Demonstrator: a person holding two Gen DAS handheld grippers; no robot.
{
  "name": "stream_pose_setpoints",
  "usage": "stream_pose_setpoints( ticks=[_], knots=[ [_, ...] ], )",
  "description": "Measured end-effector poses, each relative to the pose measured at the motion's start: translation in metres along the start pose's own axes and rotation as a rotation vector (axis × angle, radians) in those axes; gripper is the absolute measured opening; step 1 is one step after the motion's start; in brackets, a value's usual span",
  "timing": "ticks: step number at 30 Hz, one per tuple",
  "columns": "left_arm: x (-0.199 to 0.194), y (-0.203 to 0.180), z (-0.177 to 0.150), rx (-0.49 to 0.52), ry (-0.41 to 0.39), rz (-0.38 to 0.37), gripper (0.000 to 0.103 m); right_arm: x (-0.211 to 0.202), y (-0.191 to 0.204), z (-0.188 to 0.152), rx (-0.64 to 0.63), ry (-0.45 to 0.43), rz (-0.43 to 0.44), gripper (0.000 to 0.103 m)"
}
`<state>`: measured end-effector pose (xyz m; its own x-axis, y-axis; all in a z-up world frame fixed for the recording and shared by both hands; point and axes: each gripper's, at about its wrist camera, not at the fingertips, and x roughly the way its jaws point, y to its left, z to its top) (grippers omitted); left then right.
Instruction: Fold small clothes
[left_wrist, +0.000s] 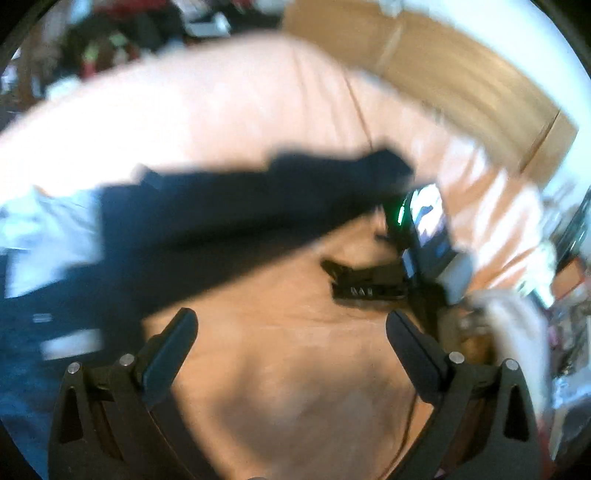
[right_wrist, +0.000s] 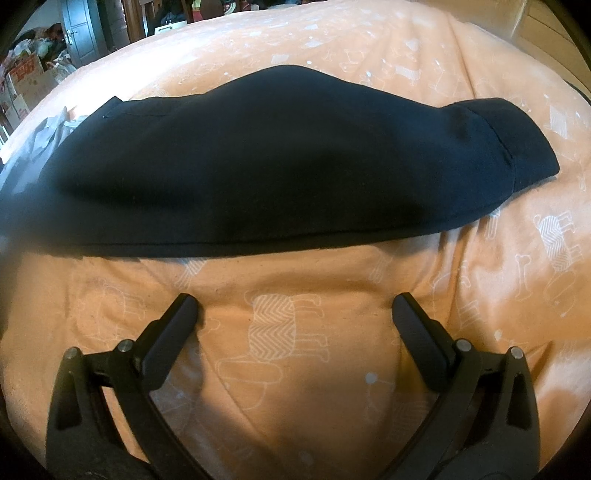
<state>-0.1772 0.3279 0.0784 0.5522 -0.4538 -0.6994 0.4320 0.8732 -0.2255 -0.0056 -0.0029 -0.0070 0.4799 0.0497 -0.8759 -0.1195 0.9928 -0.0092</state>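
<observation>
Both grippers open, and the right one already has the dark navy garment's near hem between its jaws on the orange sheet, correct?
Not quite. The right wrist view shows the right gripper open over bare orange patterned sheet, short of the dark navy garment. Nothing lies between its jaws. The left gripper is open too.

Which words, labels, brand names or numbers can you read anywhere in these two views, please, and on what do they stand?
No text can be read with confidence.
Cardboard boxes at the far left of the right wrist view: red printing, too small to read.
Small screen on the other gripper, in the left wrist view: blurred by motion, unreadable.
Folded dark navy garment: no label or print shows.
Orange patterned bedsheet: white animal outlines only, no lettering.
</observation>
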Motion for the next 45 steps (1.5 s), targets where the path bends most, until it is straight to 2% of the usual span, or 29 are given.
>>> stream_pose_setpoints(
  ticks=[1,4,5,8,9,12,14,16,17,20,24,29,34,35,37,43,45],
  knots=[
    [-0.035,0.021,-0.004,-0.036,-0.053,0.024,0.103,0.0,0.0,0.0,-0.001,-0.001,-0.002,0.103],
    [-0.108,0.084,-0.019,-0.152,-0.192,0.14,0.103,0.0,0.0,0.0,-0.002,0.0,-0.003,0.103],
    [-0.13,0.113,-0.027,-0.196,-0.228,0.226,0.103,0.0,0.0,0.0,-0.002,-0.001,-0.003,0.103],
    [-0.15,0.178,-0.055,-0.282,-0.249,0.39,0.103,0.0,0.0,0.0,-0.002,-0.001,-0.004,0.103],
    [-0.146,0.206,-0.066,-0.318,-0.215,0.456,0.103,0.0,0.0,0.0,-0.004,-0.001,-0.006,0.103],
    [-0.107,0.276,-0.096,-0.387,-0.082,0.569,0.103,0.0,0.0,0.0,-0.004,-0.001,-0.006,0.103],
    [-0.074,0.311,-0.112,-0.417,0.041,0.588,0.103,0.0,0.0,0.0,-0.004,-0.001,-0.007,0.103],
    [-0.041,0.339,-0.13,-0.458,0.163,0.566,0.103,0.0,0.0,0.0,-0.005,-0.001,-0.008,0.103],
    [-0.034,0.348,-0.137,-0.48,0.167,0.541,0.103,0.001,0.0,0.0,-0.005,-0.001,-0.008,0.103],
    [-0.034,0.346,-0.148,-0.471,0.129,0.536,0.103,0.002,0.0,0.001,-0.002,0.004,-0.001,0.103],
    [-0.036,0.345,-0.157,-0.454,0.071,0.527,0.103,0.001,0.008,0.003,-0.035,0.01,-0.048,0.103],
    [-0.038,0.346,-0.158,-0.453,0.046,0.526,0.103,0.001,0.008,0.002,-0.03,0.005,-0.044,0.103],
    [-0.044,0.346,-0.158,-0.45,0.043,0.532,0.103,0.006,-0.001,0.015,-0.036,0.04,0.035,0.103],
    [-0.044,0.345,-0.158,-0.452,0.045,0.527,0.103,0.002,-0.004,0.016,-0.014,0.055,0.066,0.103],
    [-0.041,0.347,-0.157,-0.453,0.042,0.52,0.103,-0.016,-0.018,0.017,0.066,0.031,0.199,0.103],
    [-0.034,0.34,-0.156,-0.446,0.025,0.524,0.103,-0.08,-0.101,0.009,0.52,-0.257,0.601,0.103],
    [-0.032,0.338,-0.156,-0.445,0.02,0.523,0.103,-0.088,-0.132,0.004,0.662,-0.315,0.655,0.103]
  ],
)
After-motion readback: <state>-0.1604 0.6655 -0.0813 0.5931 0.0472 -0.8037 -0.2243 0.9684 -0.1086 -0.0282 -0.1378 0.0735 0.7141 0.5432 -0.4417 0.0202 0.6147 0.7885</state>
